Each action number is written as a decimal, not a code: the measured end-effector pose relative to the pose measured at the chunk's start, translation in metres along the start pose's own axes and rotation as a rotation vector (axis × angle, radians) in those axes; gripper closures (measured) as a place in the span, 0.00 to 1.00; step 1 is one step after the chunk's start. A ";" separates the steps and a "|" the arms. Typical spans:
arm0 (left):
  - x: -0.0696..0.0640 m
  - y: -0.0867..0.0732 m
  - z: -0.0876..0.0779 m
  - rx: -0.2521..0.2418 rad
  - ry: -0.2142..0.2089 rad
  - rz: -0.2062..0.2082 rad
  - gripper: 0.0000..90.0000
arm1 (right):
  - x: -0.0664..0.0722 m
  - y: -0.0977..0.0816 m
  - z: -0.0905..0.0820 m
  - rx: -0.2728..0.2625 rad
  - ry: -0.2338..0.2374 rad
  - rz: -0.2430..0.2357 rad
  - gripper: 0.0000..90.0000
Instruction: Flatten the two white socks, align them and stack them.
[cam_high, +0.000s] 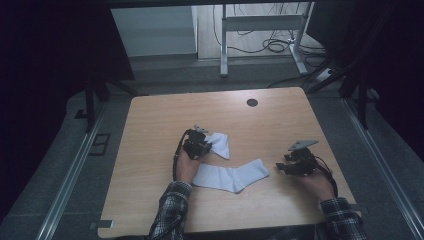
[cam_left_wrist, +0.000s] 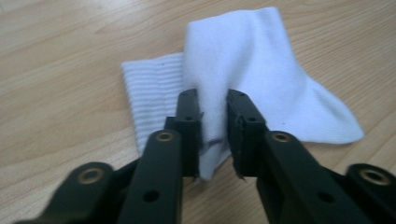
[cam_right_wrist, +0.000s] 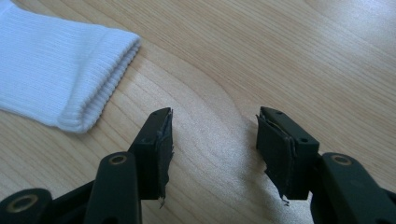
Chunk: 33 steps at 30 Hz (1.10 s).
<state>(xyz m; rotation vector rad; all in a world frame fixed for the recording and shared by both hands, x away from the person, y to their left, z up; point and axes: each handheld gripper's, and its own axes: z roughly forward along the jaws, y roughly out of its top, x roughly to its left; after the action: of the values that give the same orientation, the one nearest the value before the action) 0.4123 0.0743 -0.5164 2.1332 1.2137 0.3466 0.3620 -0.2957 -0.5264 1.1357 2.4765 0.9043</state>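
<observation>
High view: left gripper (cam_high: 204, 145) at middle of wooden table (cam_high: 150, 135), touching small white sock (cam_high: 220, 144); second white sock (cam_high: 231, 176) lies flat just nearer person. Right gripper (cam_high: 286, 166) apart from it, near its cuff.

Left gripper view: jaws clamp raised fold of small sock (cam_left_wrist: 252, 79).

Right gripper view: jaws apart, nothing between, bare wood below; cuff of second sock (cam_right_wrist: 51, 74) at upper left.
</observation>
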 end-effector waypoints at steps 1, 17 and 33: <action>-0.002 0.003 -0.002 -0.011 -0.013 -0.002 0.90 | 0.000 0.000 0.000 -0.001 0.001 0.001 0.49; -0.057 0.080 -0.087 -0.306 -0.103 0.072 0.90 | -0.001 -0.001 0.000 -0.009 0.008 0.004 0.48; -0.005 -0.011 -0.025 -0.017 0.058 -0.004 0.69 | 0.000 0.001 0.001 -0.008 0.002 0.014 0.49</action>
<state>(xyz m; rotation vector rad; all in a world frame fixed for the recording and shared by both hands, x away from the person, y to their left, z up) 0.3897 0.0843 -0.5041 2.1189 1.2435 0.4180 0.3629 -0.2946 -0.5270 1.1519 2.4676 0.9190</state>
